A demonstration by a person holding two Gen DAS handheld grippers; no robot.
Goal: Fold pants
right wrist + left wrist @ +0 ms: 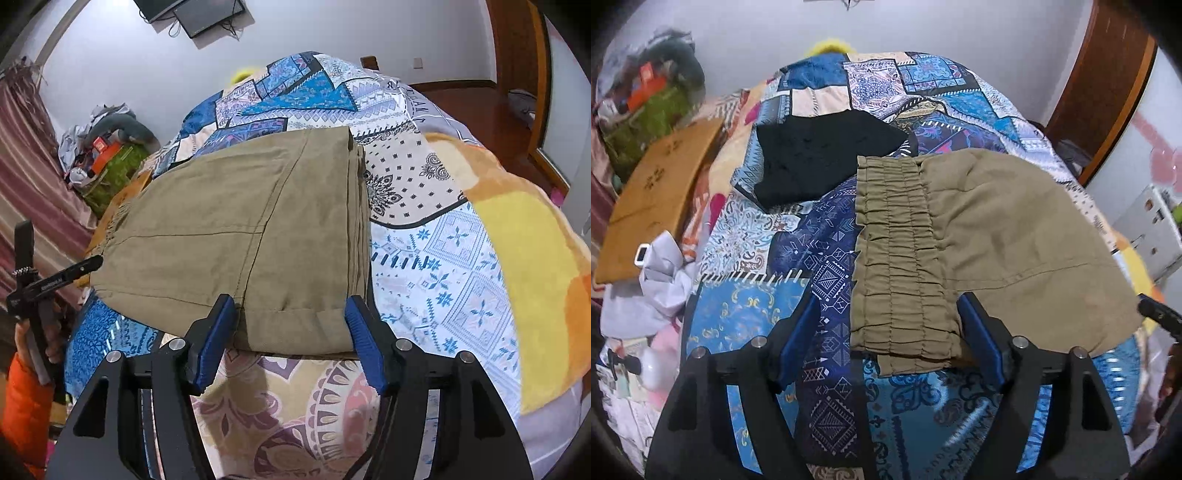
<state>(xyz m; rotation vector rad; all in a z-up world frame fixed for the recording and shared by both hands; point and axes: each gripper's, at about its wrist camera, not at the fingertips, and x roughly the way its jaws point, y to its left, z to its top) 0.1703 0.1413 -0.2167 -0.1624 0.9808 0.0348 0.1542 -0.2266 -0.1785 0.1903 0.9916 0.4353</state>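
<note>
Khaki pants point(997, 236) lie folded on the patterned bedspread point(746, 314), their gathered elastic waistband point(897, 258) on the left. My left gripper point(888, 299) is open and astride the waistband's near corner. Its left finger stands clear of the cloth and its right finger sits at the waistband's inner edge. In the right wrist view the pants point(229, 221) show a stacked folded edge point(360, 221) on the right. My right gripper point(291, 301) is open over that near corner, with the cloth between its blue pads point(210, 339) and not pinched.
A folded black garment point(827, 158) lies beyond the waistband. A brown board point(661, 192) and crumpled grey cloth point(661, 280) sit at the left. A yellow-orange blanket point(517, 258) covers the bed's right side. An orange sleeve point(26, 406) shows at far left.
</note>
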